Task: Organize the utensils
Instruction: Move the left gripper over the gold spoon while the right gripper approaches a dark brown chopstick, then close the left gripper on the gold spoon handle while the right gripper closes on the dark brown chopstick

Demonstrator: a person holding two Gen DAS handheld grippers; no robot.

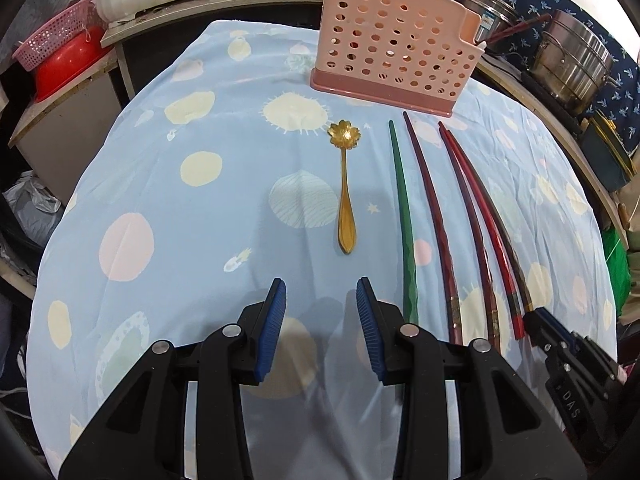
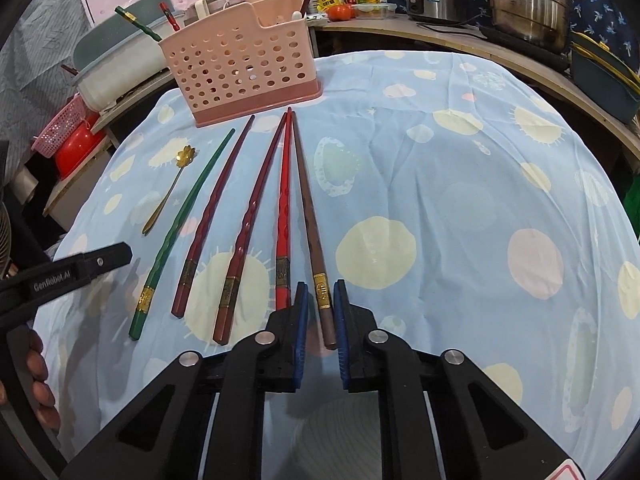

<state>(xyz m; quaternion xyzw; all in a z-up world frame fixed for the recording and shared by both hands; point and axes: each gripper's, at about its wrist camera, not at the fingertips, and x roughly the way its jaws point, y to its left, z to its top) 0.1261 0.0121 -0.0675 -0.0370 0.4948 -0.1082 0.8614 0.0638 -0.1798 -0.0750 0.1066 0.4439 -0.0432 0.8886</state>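
Right gripper [image 2: 321,294] pinches brown chopstick [image 2: 307,208] at its butt end, long axis pointing at pink basket [image 2: 240,68]; left gripper [image 1: 321,300] spread, empty, spoon [image 1: 345,196] dead ahead.

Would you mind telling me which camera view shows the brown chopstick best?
The right wrist view: the brown chopstick runs whole from tip to gold-banded end, which sits between the right gripper pads. In the left wrist view it lies at the far right, partly hidden behind the red chopstick.
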